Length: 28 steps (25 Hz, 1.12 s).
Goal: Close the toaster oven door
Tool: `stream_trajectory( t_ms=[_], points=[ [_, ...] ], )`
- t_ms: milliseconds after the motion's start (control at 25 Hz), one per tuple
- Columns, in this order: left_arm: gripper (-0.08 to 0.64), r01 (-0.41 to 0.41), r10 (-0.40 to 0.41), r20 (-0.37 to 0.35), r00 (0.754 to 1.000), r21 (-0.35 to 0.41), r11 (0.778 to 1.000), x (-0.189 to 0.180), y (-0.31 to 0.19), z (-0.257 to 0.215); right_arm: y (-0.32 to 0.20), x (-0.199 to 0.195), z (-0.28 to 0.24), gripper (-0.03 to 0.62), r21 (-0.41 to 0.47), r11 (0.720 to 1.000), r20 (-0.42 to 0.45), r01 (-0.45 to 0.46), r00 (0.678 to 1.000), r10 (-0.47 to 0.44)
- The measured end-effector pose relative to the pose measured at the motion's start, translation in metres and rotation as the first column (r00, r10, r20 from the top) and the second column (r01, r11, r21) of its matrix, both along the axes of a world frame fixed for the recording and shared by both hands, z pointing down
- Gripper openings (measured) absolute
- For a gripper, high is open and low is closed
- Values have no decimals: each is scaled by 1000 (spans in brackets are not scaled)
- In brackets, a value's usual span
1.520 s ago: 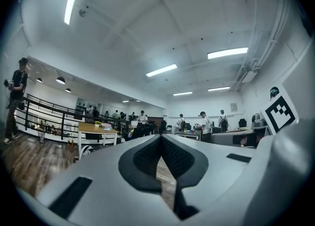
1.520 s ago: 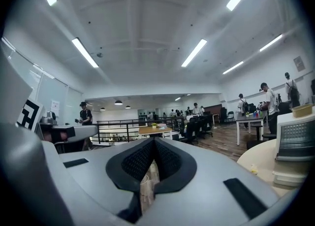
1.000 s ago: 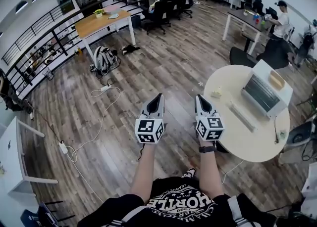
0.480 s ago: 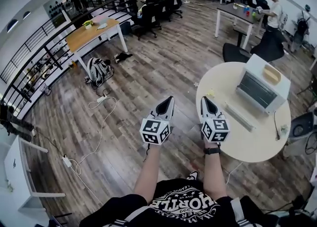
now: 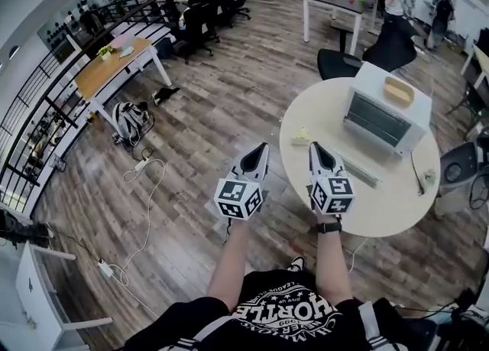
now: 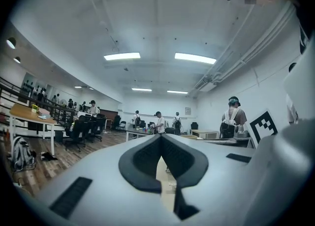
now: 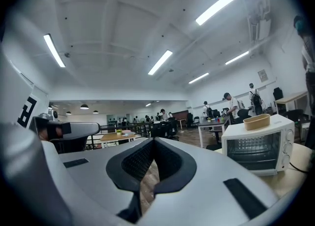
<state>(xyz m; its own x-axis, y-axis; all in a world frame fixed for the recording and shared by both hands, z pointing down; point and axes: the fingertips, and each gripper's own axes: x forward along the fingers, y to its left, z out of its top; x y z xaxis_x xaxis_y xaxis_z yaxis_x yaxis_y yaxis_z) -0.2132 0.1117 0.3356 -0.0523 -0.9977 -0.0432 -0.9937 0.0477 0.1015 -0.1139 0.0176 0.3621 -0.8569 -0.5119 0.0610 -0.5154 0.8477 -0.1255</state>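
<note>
Left hand-held gripper (image 5: 258, 151) and right hand-held gripper (image 5: 315, 148) are being held clenched, empty; toaster oven door (image 5: 359, 167), two o'clock, probably stiff, light: push its handle edge.

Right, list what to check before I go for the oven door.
1. Left gripper shut and empty: ok.
2. Right gripper shut and empty: ok.
3. Door closed: not ok, it looks folded down in front of the oven.
4. Grippers at the door: not ok, both are short of it. The right shows over the table edge, the left over the floor.
5. Scrap out of the way: ok, it lies left of the door, apart from it.
6. Bowl on top of the oven steady: cannot tell.
</note>
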Motion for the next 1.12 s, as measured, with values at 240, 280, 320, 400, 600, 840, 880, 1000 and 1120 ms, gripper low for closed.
stream_trajectory(
  t_ms=[240,280,320,400,600,840,880,1000,1120],
  points=[
    [18,-93,93,19,995,-11,996,41,-49,7,-36,40,7,20,3,998,-9,-65,998,65],
    [18,-110,110,26,994,-10,994,50,-56,5,-42,47,5,20,5,997,-8,-78,997,78],
    [18,-126,126,32,992,-11,992,58,-63,3,-47,55,2,20,8,996,-5,-90,996,90],
    [18,-155,155,45,987,-13,988,75,-76,1,-58,71,-3,20,13,993,-1,-114,993,114],
    [18,-200,201,47,979,-15,980,104,-97,4,-73,100,-2,20,15,988,-1,-153,988,153],
    [18,-248,249,31,968,-32,968,138,-119,17,-86,137,11,20,0,980,-11,-198,980,198],
    [18,-260,261,31,965,-37,965,145,-123,18,-90,145,13,20,-7,978,-12,-210,978,210],
    [18,-294,296,35,954,-50,954,162,-131,22,-98,165,20,20,-27,968,-13,-250,968,250],
    [18,-318,320,33,947,-58,946,169,-135,24,-100,175,24,20,-35,960,-16,-276,961,276]
  ],
)
